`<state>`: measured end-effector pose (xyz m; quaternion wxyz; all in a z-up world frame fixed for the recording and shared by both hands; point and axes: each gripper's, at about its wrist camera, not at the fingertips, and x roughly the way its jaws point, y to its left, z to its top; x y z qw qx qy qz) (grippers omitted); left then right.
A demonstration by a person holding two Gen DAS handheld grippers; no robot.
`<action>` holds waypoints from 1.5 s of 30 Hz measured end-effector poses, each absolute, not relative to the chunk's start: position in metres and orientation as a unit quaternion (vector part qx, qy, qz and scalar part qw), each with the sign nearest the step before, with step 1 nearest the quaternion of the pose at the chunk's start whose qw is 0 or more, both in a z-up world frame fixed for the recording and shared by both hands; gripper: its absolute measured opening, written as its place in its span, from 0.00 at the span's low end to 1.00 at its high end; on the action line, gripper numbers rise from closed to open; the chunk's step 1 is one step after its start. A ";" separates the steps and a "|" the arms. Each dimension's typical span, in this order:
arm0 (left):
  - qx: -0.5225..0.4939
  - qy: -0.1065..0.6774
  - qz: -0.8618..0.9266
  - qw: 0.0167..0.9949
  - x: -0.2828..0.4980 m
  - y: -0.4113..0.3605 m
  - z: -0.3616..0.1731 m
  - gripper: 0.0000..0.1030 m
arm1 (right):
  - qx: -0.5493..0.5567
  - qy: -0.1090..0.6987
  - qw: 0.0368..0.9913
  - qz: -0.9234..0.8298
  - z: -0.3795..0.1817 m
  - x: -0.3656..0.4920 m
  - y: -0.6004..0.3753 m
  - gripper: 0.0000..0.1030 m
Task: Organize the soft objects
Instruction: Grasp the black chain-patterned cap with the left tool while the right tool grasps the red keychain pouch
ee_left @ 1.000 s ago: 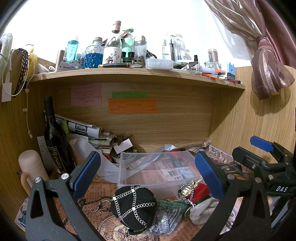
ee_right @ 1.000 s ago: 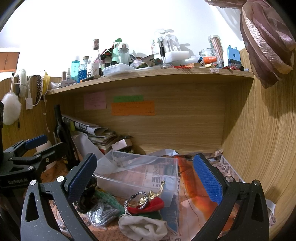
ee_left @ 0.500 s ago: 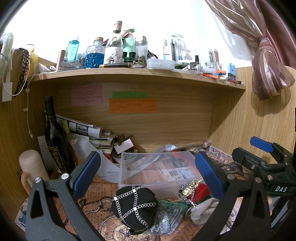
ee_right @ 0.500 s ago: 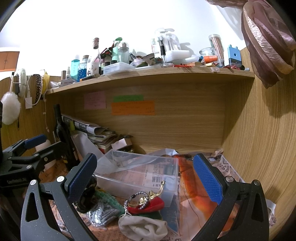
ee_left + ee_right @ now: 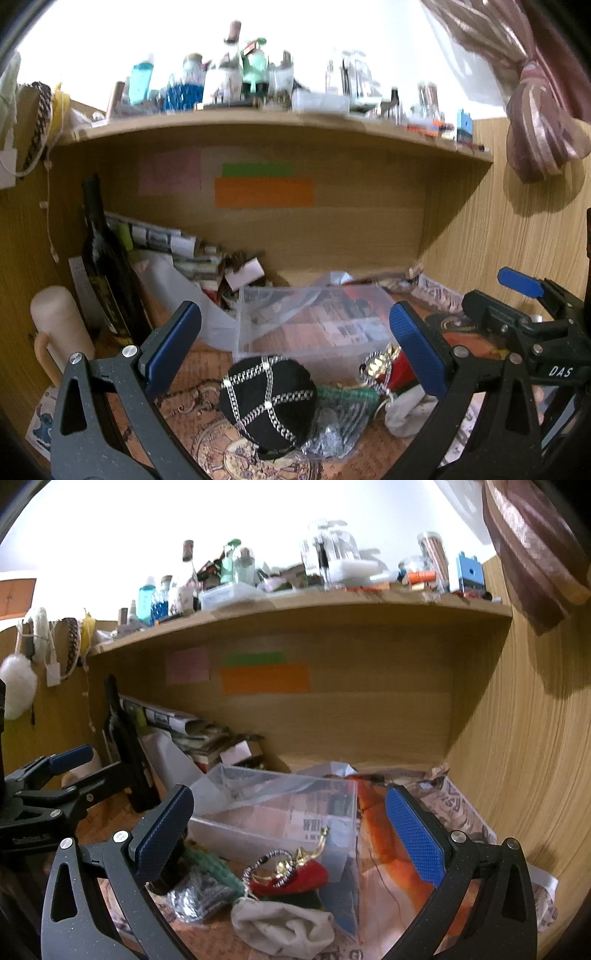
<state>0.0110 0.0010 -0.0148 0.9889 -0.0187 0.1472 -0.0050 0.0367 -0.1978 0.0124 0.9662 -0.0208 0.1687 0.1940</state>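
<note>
left hand-held gripper (image 5: 295, 343): jaws spread wide apart, nothing between the blue pads. it hangs above the near part of the desk (image 5: 192, 428), which is covered with printed paper. right hand-held gripper (image 5: 291, 829): jaws likewise wide apart and empty.

soft objects lie in a loose cluster on the desk, just near of the clear plastic box (image 5: 314, 317):
- black cap with silver chain lattice (image 5: 267, 398), leftmost in the cluster, between the left gripper's fingers in the left wrist view.
- grey-silver mesh pouch (image 5: 332, 432), touching the cap on its right.
- green knitted piece (image 5: 218, 867), lying over the pouch.
- red and green fabric piece (image 5: 295, 880) carrying gold trinkets and a beaded ring (image 5: 269, 860), against the near wall of the box.
- white crumpled cloth (image 5: 284, 926), nearest item, touching the red and green piece.

the clear plastic box stands open in the middle of the desk; whether it holds anything cannot be told. far left: a dark wine bottle (image 5: 107, 266), upright, and a cream flask (image 5: 59, 325) beside it. a stack of papers (image 5: 170, 240) leans at the far wall. the upper shelf (image 5: 258, 122) carries bottles and jars; details blurred.
</note>
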 end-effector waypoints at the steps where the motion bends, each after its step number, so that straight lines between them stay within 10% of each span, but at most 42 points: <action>1: -0.018 0.158 -0.007 0.987 0.013 0.002 -0.020 1.00 | -0.024 0.174 0.966 0.191 0.009 0.038 -0.198 1.00; 15: -0.045 0.274 0.006 0.961 0.045 0.017 -0.096 0.99 | -0.030 0.287 0.941 0.178 -0.050 0.071 -0.212 1.00; 19: -0.057 0.292 0.002 0.955 0.050 0.020 -0.104 0.79 | -0.020 0.312 0.931 0.188 -0.061 0.084 -0.214 0.99; 33: -0.076 0.301 -0.030 0.950 0.057 0.021 -0.111 0.37 | 0.016 0.380 0.895 0.232 -0.087 0.111 -0.212 0.59; 45: -0.094 0.283 -0.035 0.954 0.052 0.031 -0.104 0.26 | -0.008 0.420 0.876 0.236 -0.095 0.142 -0.210 0.41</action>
